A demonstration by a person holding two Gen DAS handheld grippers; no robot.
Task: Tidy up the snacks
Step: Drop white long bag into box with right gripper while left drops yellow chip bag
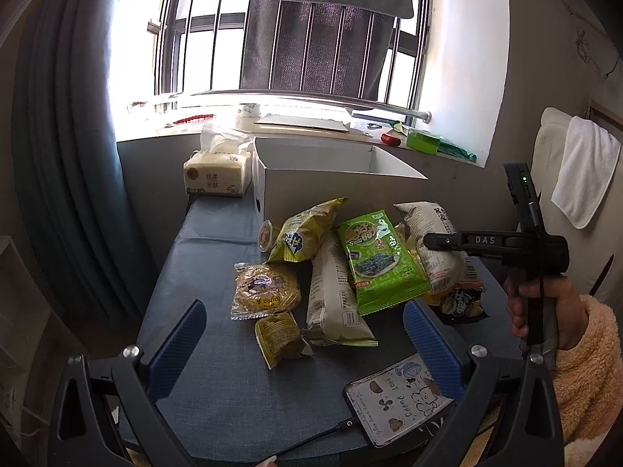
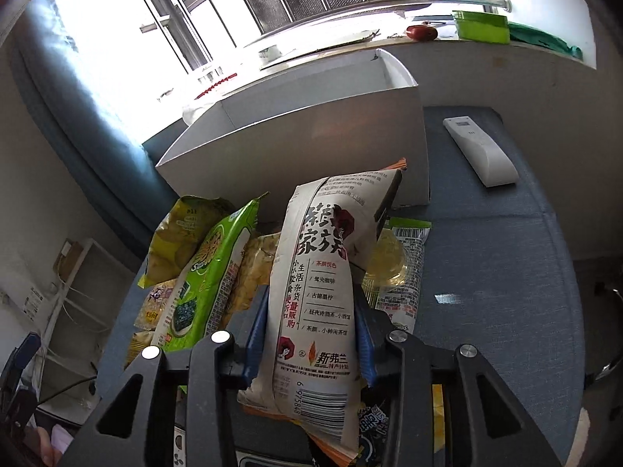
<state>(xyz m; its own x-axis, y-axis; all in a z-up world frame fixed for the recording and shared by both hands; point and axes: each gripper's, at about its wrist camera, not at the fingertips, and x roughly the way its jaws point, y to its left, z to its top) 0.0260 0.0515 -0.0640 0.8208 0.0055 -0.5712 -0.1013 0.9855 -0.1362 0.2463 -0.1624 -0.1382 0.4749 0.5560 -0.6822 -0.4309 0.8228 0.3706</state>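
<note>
The right tool [image 2: 311, 334] squeezes the white bag [image 2: 315, 272] just before the box [image 2: 296, 148]; next, lift it in. The left tool [image 1: 303, 334] hangs open.

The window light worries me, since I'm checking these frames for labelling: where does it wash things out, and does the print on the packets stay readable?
Left wrist view: the window is blown out to white and the curtain bends with the fisheye, yet the green packet is sharp. Right wrist view: the window's left part glares white, while the white packet between the jaws reads clearly.
</note>
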